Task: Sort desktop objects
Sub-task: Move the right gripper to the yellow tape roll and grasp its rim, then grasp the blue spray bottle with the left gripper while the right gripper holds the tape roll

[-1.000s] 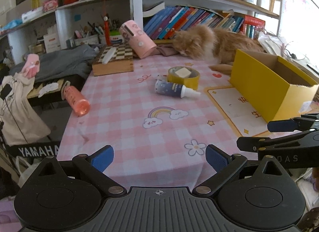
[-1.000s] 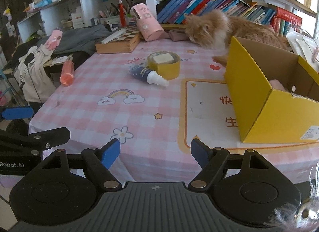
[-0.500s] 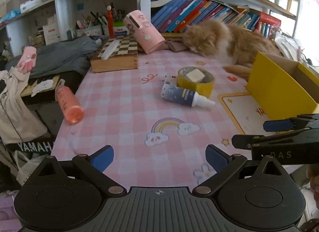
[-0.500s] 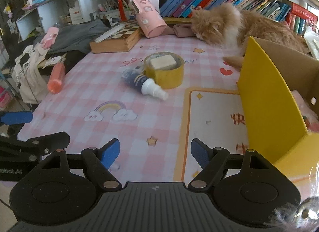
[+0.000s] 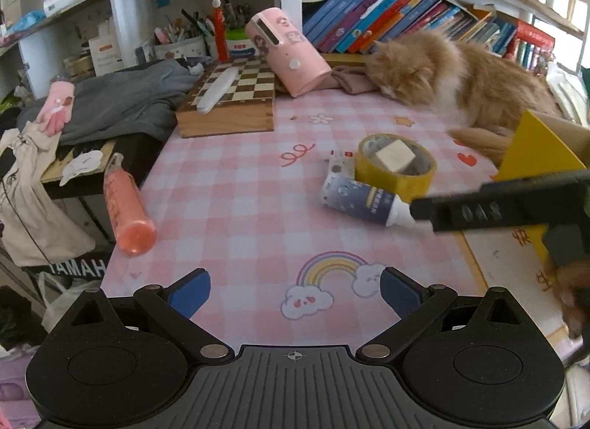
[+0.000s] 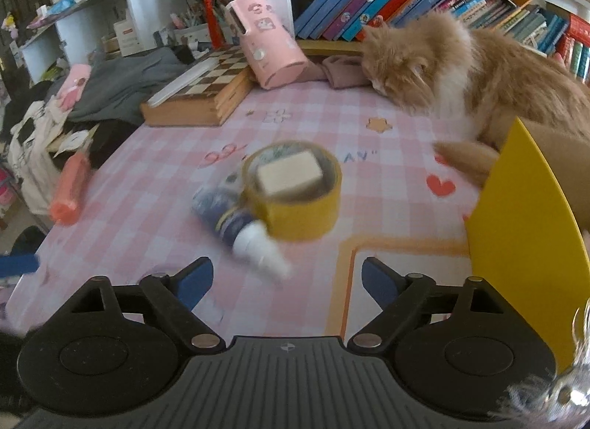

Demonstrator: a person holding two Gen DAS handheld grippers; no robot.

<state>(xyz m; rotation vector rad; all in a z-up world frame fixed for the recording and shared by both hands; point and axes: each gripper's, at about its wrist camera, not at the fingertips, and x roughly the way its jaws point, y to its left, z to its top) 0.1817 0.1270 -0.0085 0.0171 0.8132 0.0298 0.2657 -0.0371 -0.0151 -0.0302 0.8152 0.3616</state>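
closer in than a second ago: right gripper (image 6: 287,276) now near the bottle (image 6: 236,224) touching the tape roll (image 6: 295,193), jaws wide, empty. left gripper (image 5: 295,292) wide too, holding nothing. probably lining up a bottle grab for the yellow box (image 6: 523,244).

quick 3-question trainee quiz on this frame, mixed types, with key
1. True or false: the right claw is shut on the navy bottle.
2. What lies on the yellow tape roll? A eraser block B coin C key
3. Fill in: the orange cat rests its head on the pink checked ____.

Key: 1 false, both claws are open and hold nothing. 2 A. 3 tablecloth.
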